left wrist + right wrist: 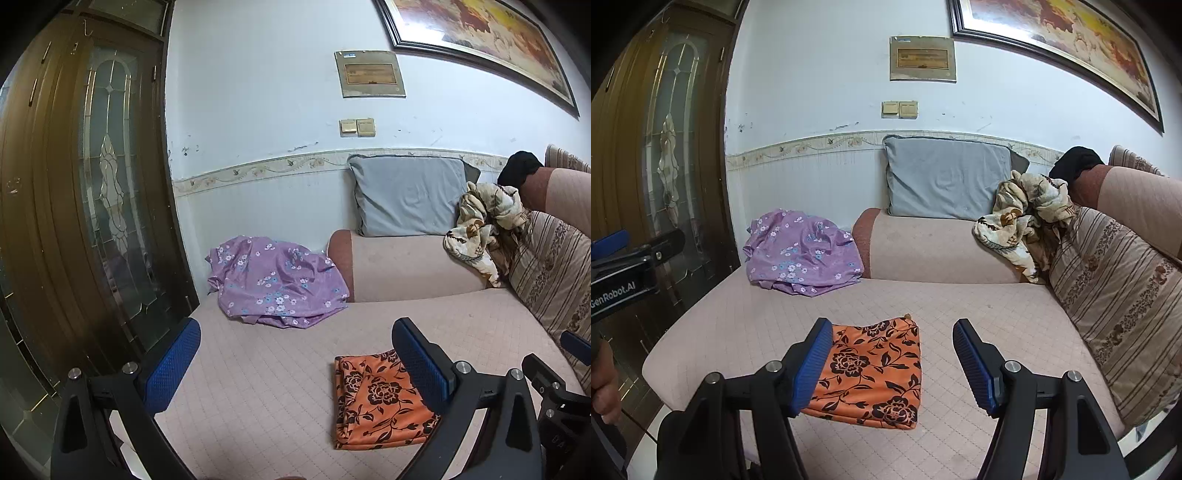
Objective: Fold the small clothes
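Note:
A folded orange cloth with black flowers [376, 402] lies flat on the pink sofa seat [266, 369]; it also shows in the right wrist view [875, 373]. A crumpled purple flowered garment [277, 282] lies at the seat's far left end, also in the right wrist view [803, 254]. My left gripper [295, 362] is open and empty, above the seat just left of the orange cloth. My right gripper [892, 358] is open and empty, above the orange cloth, its left finger overlapping the cloth's left edge.
A grey pillow [947, 177] leans on the wall above the armrest [942, 251]. A cream flowered blanket [1023, 221] and a striped cushion [1115, 291] sit at the right. A brown glazed door [92, 192] stands left of the sofa.

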{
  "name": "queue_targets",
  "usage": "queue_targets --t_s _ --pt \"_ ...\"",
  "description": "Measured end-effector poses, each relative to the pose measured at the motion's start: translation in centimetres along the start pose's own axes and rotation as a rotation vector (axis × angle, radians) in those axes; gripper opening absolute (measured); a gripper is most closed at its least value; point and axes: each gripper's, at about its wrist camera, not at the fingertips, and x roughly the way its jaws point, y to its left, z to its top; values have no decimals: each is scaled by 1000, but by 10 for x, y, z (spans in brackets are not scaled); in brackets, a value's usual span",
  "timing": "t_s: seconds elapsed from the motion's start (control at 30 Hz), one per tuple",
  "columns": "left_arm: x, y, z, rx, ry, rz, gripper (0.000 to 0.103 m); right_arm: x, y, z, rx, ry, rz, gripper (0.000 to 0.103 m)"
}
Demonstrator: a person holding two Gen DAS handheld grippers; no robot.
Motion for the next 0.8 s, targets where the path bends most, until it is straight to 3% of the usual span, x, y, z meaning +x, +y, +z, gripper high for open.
queue_targets --t_s 0.8 --pt "-9 5 4 -4 -25 -31 103 -4 1 8 4 5 -28 71"
